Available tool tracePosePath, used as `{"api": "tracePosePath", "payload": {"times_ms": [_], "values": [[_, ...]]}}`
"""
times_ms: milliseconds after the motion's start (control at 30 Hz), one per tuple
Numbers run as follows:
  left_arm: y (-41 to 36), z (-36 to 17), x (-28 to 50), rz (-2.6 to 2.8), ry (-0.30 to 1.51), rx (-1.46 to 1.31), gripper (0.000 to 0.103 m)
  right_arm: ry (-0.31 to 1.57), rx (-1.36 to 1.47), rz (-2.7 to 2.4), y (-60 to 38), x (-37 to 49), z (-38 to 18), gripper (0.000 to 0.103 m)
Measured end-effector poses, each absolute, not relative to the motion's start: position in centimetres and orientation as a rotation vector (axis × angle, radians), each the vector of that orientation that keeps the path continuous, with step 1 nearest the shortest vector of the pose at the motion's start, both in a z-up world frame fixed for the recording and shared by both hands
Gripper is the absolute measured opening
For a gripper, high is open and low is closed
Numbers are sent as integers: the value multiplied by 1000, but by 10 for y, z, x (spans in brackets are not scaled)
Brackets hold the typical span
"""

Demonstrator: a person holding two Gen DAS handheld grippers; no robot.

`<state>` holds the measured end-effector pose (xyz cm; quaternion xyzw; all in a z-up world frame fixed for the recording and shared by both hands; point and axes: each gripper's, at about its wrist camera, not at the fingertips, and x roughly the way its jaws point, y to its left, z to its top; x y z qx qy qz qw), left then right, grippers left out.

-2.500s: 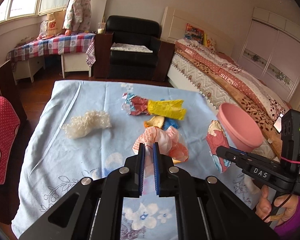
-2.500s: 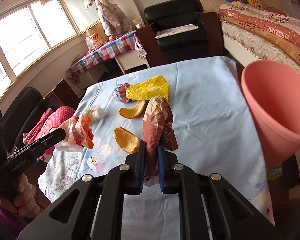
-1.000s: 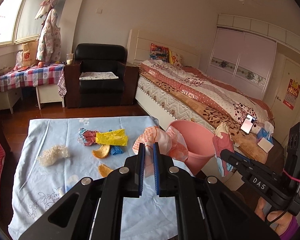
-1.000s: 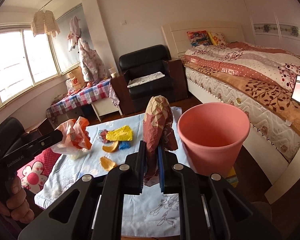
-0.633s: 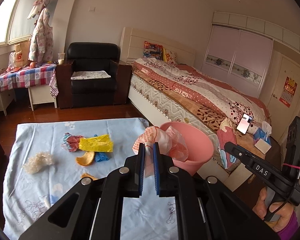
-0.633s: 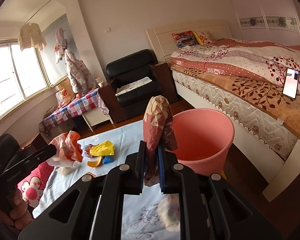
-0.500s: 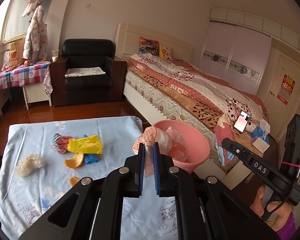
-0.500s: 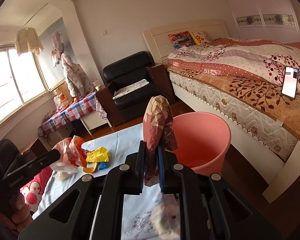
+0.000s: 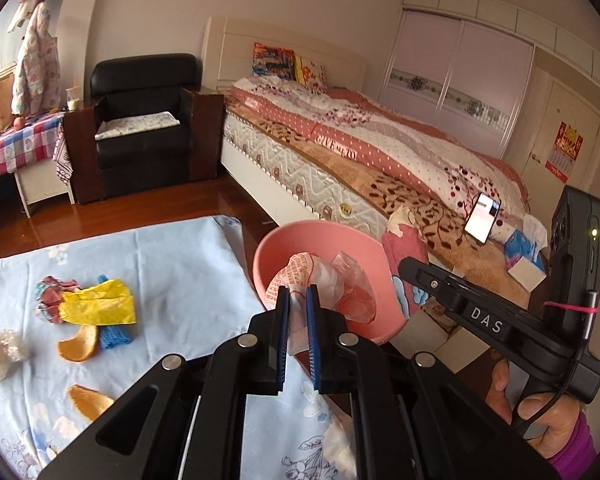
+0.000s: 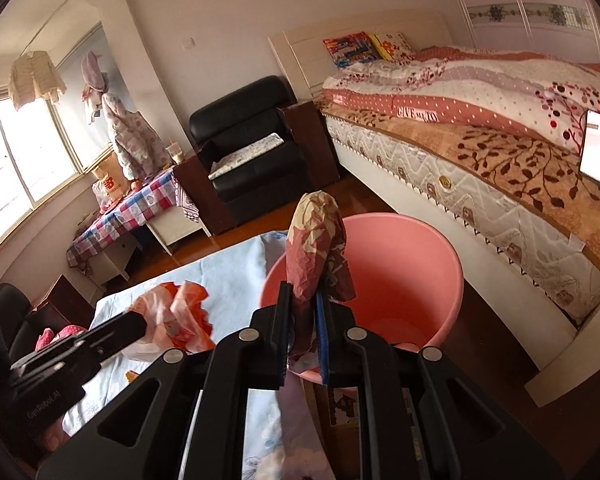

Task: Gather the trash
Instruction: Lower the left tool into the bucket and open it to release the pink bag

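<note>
My left gripper (image 9: 297, 300) clamped on crumpled plastic bag (image 9: 328, 284), held over pink bin (image 9: 268, 252). My right gripper (image 10: 302, 300) clamped on paper wrapper (image 10: 314, 240), at bin rim. Both light, soft, likely crushable; pinch by bunched fold. Left view alone shows yellow wrapper (image 9: 96, 307), orange peels (image 9: 78, 344) on blue cloth (image 9: 180, 264).

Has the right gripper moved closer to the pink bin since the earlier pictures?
Yes. The right gripper, shut on its crumpled wrapper, has come from over the table to the pink bin, whose opening now lies just beyond its fingertips.
</note>
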<state>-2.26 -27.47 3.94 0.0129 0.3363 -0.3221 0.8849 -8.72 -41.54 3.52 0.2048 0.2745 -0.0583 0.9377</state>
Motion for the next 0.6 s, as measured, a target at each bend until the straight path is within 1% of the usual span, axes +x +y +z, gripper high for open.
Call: {"api": "tracePosePath", "payload": {"times_ms": [200, 433, 600], "values": [[-308, 10, 0, -680, 769, 49, 9, 602, 458, -136, -433, -74, 13, 12], [-334, -11, 19, -680, 821, 54, 9, 639, 476, -160, -445, -64, -5, 12], [-345, -21, 27, -690, 840, 60, 13, 652, 495, -173, -451, -59, -15, 13]]}}
